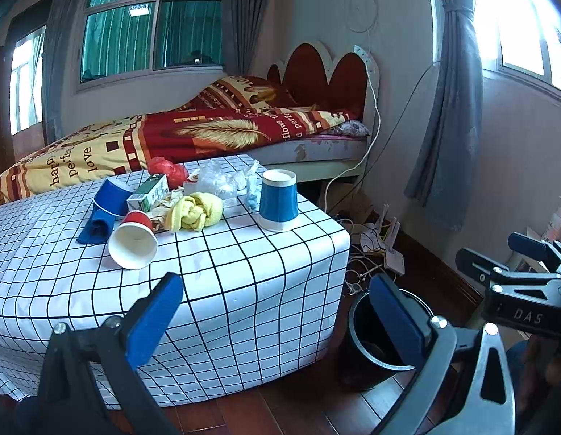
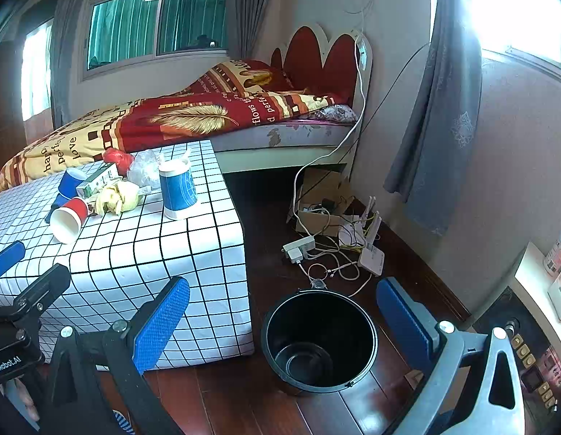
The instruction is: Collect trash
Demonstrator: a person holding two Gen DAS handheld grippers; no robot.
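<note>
A low table (image 1: 244, 275) under a white checked cloth holds a heap of trash: a red paper cup (image 1: 133, 241) on its side, a blue cup (image 1: 112, 195) tipped over, an upside-down blue cup (image 1: 278, 199), a green carton (image 1: 148, 192), a yellow cloth (image 1: 195, 212), a red bag (image 1: 168, 170) and clear plastic (image 1: 217, 179). A black bin (image 2: 318, 340) stands on the floor right of the table. My left gripper (image 1: 280, 308) is open, short of the table's near corner. My right gripper (image 2: 284, 322) is open, hanging over the bin. Neither holds anything.
A bed (image 1: 171, 134) with a red and yellow quilt runs behind the table. Cables, a power strip (image 2: 298, 248) and a white router (image 2: 371, 253) clutter the wooden floor by the wall. Grey curtains (image 2: 436, 108) hang at right. A shelf (image 2: 545, 290) juts in at far right.
</note>
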